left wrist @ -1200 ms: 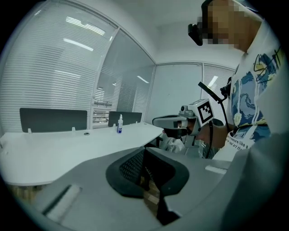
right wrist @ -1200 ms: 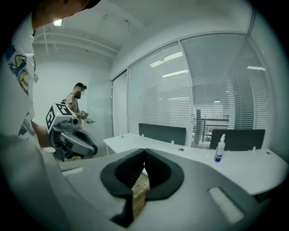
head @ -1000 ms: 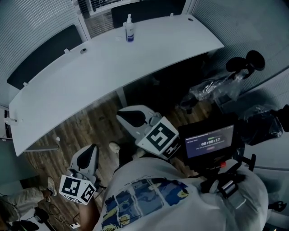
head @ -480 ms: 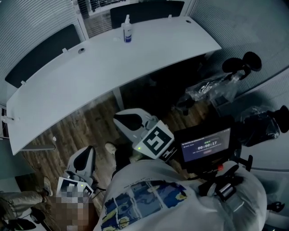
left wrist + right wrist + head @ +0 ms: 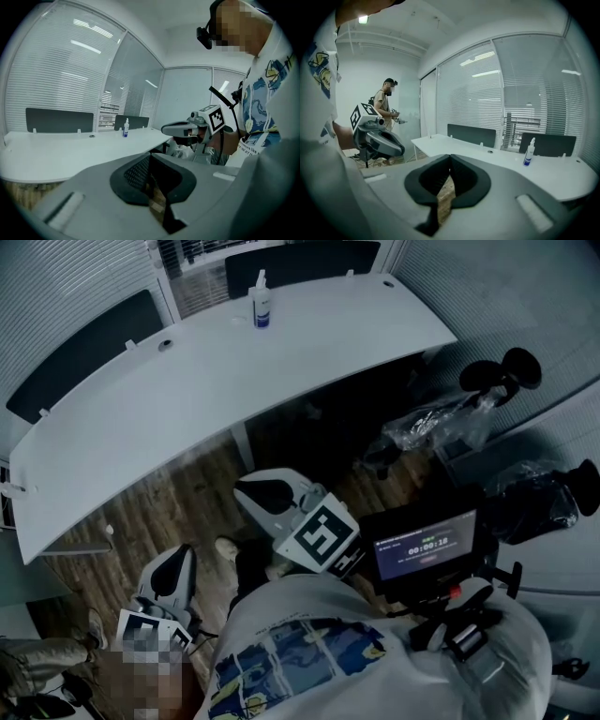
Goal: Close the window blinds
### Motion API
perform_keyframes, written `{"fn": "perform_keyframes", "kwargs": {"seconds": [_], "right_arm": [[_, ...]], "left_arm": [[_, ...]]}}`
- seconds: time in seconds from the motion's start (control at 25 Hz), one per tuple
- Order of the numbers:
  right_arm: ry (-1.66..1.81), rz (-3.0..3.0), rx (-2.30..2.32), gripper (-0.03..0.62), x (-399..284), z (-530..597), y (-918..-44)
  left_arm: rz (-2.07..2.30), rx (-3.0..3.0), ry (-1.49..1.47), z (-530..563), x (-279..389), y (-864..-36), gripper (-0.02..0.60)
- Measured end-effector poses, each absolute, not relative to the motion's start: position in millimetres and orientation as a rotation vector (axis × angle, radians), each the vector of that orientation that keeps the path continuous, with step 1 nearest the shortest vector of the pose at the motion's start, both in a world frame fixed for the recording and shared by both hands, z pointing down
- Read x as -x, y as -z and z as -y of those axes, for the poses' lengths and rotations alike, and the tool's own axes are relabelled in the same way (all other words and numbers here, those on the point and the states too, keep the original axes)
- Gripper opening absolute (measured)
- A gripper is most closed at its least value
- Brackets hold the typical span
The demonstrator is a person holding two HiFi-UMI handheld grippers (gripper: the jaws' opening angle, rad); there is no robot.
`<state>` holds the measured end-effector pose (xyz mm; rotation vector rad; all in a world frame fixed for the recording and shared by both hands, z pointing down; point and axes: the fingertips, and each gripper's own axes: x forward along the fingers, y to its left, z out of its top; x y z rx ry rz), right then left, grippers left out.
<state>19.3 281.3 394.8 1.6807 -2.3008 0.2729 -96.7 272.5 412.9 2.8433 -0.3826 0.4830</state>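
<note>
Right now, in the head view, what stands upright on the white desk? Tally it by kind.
spray bottle: 1
dark divider panels: 2
Total: 3

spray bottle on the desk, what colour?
White bottle with a blue lower part; it shows best in the right gripper view.

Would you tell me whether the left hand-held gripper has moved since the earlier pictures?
No; the left hand-held gripper keeps its place below the desk edge.
</note>
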Motion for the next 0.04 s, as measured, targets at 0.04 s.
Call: {"fn": "perform_keyframes", "kwargs": {"seconds": [0.04], "right_arm": [[-0.275,2.300,-1.681,0.003,-19.3,-280.4,-395.3]], "left_arm": [[0.383,-2.842,-0.484,-271.9,96.9,-413.3,0.006]]}}
